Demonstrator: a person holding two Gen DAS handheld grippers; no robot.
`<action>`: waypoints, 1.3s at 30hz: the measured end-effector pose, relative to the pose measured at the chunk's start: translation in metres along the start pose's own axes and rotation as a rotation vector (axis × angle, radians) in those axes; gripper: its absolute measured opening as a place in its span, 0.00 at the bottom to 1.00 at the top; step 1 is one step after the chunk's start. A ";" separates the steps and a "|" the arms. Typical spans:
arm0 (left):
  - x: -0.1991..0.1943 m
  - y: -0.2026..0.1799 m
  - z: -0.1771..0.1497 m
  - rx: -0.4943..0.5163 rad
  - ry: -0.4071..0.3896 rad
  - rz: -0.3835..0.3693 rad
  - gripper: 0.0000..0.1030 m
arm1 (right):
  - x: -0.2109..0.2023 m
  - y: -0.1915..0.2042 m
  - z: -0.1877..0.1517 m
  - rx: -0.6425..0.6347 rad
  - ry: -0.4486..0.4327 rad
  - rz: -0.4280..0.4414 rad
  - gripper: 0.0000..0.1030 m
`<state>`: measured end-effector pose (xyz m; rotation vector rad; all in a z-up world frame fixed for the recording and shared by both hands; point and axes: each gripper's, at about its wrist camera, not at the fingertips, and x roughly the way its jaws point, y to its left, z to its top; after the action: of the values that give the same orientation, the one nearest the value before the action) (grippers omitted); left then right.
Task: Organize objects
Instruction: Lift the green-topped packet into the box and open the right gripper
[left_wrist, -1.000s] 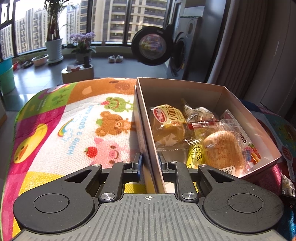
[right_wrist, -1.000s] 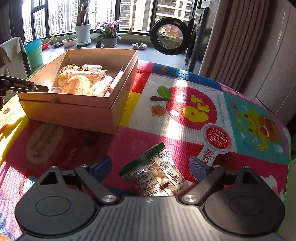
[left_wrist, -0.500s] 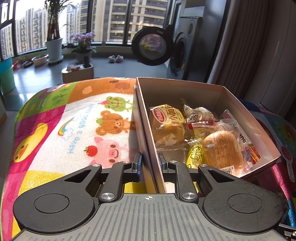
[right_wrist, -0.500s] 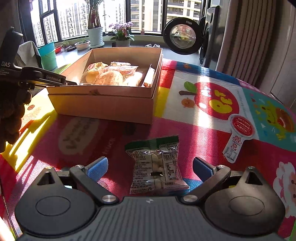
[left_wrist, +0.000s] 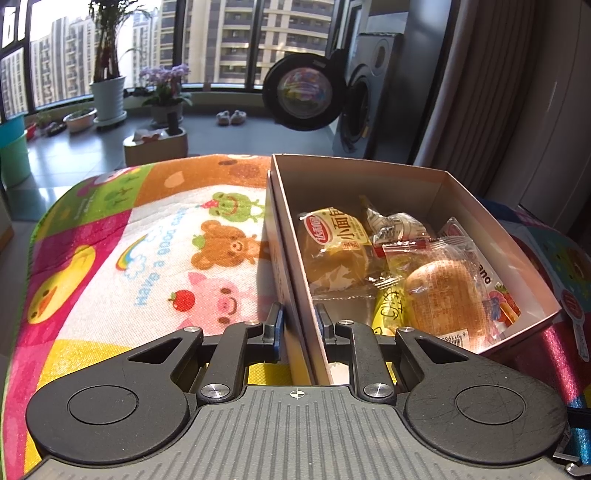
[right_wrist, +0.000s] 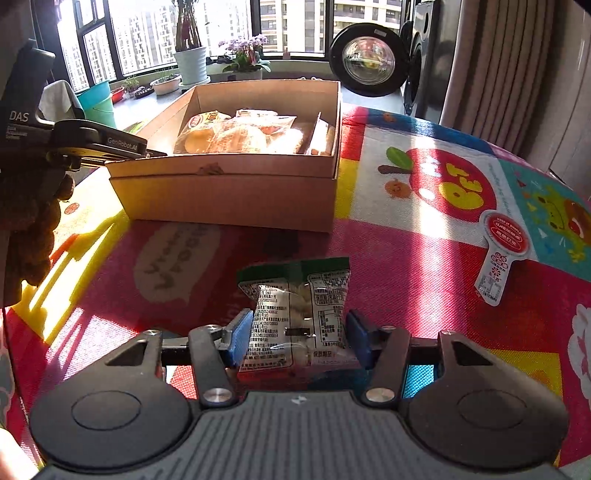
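An open cardboard box (left_wrist: 495, 236) stands on the colourful mat and holds several wrapped snacks, among them a round bun (left_wrist: 443, 295) and a yellow-labelled bread pack (left_wrist: 332, 240). My left gripper (left_wrist: 298, 317) is shut on the box's near left wall, one finger inside and one outside. In the right wrist view the same box (right_wrist: 229, 192) sits ahead, with the left gripper (right_wrist: 155, 153) at its left corner. A green-topped clear snack packet (right_wrist: 299, 314) lies on the mat in front of the box. My right gripper (right_wrist: 297, 332) is shut on it, blue pads against both sides.
The cartoon mat (left_wrist: 147, 258) covers a rounded table whose edges drop off left and right. A red-and-white label sticker (right_wrist: 498, 258) lies on the mat at right. A person's hand (right_wrist: 29, 229) holds the left gripper. A washing machine (left_wrist: 306, 96), plant pots and curtains stand beyond.
The right gripper has come level behind the snack packet and its fingers have narrowed from wide open onto the packet's sides. The left gripper and the box have stayed put.
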<state>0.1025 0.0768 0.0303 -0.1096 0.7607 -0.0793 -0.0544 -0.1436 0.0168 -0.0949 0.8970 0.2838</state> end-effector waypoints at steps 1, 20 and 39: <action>0.000 0.000 0.000 0.000 0.000 -0.001 0.19 | -0.003 0.003 0.001 -0.006 0.001 0.012 0.49; 0.000 0.006 -0.002 -0.016 -0.006 -0.035 0.21 | -0.058 0.008 0.175 0.014 -0.321 0.089 0.48; 0.000 0.008 -0.004 -0.015 -0.008 -0.044 0.21 | 0.027 -0.018 0.197 0.209 -0.204 0.068 0.48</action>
<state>0.1004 0.0846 0.0265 -0.1415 0.7511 -0.1152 0.1155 -0.1160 0.1173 0.1559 0.7229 0.2562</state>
